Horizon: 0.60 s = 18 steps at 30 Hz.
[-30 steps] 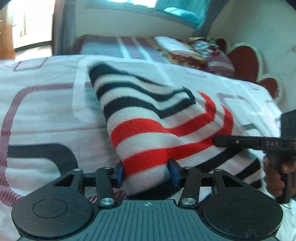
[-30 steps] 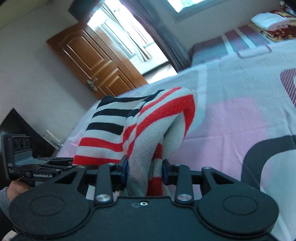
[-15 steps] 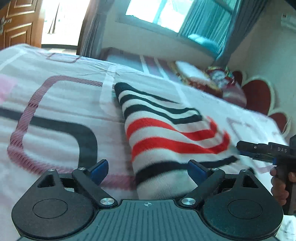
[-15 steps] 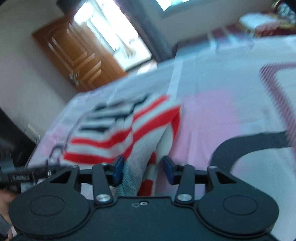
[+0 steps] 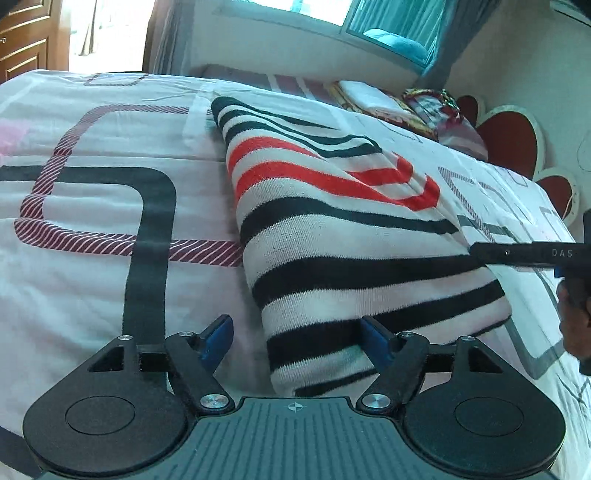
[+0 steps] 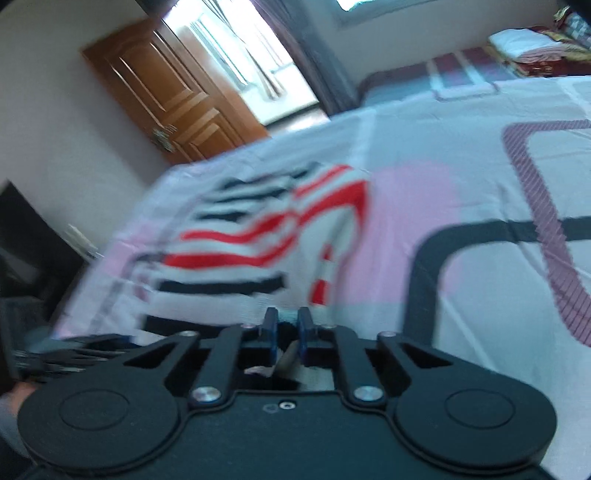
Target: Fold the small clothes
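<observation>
Left hand-held gripper (image 5: 293,341): jaws wide, just narrowed, straddling near edge of striped sweater (image 5: 332,229), not pinching. Right hand-held gripper (image 6: 288,328): just clamped narrow on sweater's side edge. Sweater lies folded on bed (image 5: 92,206). Risk: one-sided pull skews fold.

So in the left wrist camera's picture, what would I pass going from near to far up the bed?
Left gripper, its blue pads apart → folded striped sweater on the patterned bedsheet → stack of folded bedding at the far end → window with teal curtain.
</observation>
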Each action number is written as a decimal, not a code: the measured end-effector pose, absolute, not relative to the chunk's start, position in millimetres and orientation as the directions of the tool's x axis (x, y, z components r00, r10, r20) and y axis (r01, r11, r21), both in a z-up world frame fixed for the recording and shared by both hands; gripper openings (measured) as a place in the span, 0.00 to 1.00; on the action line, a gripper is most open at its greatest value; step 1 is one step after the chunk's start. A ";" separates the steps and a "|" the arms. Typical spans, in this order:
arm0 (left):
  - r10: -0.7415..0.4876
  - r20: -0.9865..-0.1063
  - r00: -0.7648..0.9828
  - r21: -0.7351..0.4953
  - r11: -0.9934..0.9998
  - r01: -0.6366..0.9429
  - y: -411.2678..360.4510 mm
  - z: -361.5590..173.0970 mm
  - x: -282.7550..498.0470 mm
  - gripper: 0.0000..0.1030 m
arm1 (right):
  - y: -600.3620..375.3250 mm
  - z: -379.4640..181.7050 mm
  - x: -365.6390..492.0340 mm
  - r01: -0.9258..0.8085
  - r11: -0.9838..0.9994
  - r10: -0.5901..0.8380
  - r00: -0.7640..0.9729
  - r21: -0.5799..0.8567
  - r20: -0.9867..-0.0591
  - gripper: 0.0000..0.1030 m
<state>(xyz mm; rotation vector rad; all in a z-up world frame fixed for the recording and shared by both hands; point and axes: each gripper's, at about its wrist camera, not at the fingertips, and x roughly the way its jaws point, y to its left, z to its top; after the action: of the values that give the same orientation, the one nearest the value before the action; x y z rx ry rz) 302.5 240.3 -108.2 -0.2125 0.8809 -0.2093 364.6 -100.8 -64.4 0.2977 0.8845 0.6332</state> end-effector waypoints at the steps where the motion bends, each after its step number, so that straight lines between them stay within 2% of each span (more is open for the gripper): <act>1: -0.273 -0.722 0.636 -0.280 0.956 0.093 243.9 -102.4 301.3 0.72 | -101.1 -65.8 365.9 -0.392 0.784 0.620 0.468 0.482 -0.629 0.10; 2: -0.276 -0.696 0.663 -0.291 0.952 0.091 249.0 -96.2 301.1 0.72 | -102.7 -62.3 365.5 -0.407 0.781 0.623 0.469 0.473 -0.626 0.10; 5: -0.284 -0.636 0.717 -0.353 0.934 0.057 262.6 -80.2 313.9 0.72 | -119.2 -47.0 375.1 -0.378 0.760 0.644 0.547 0.528 -0.536 0.22; 7: -0.270 -0.636 0.723 -0.358 0.933 0.033 263.9 -77.1 328.1 0.72 | -126.5 -49.3 397.3 -0.314 0.733 0.657 0.557 0.604 -0.508 0.25; 12: -0.242 -0.682 0.690 -0.338 0.941 -0.005 253.8 -88.7 353.5 0.72 | -117.2 -73.2 442.8 -0.222 0.721 0.644 0.564 0.656 -0.517 0.35; 14: -0.248 -0.677 0.693 -0.350 0.937 -0.008 251.4 -91.8 355.8 0.72 | -110.5 -82.9 450.8 -0.238 0.718 0.656 0.545 0.654 -0.523 0.35; 17: -0.245 -0.679 0.692 -0.354 0.935 -0.016 248.1 -96.6 356.5 0.72 | -106.8 -88.3 457.1 -0.271 0.678 0.698 0.529 0.684 -0.482 0.36; 18: -0.242 -0.682 0.690 -0.352 0.936 -0.020 247.3 -97.4 357.8 0.72 | -105.3 -89.2 459.3 -0.278 0.687 0.692 0.534 0.672 -0.486 0.30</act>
<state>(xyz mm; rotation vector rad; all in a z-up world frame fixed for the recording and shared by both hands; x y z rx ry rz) 357.8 247.3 -97.4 -0.3483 0.8031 -0.1272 459.3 -105.3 -89.2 0.5688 0.8163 0.6162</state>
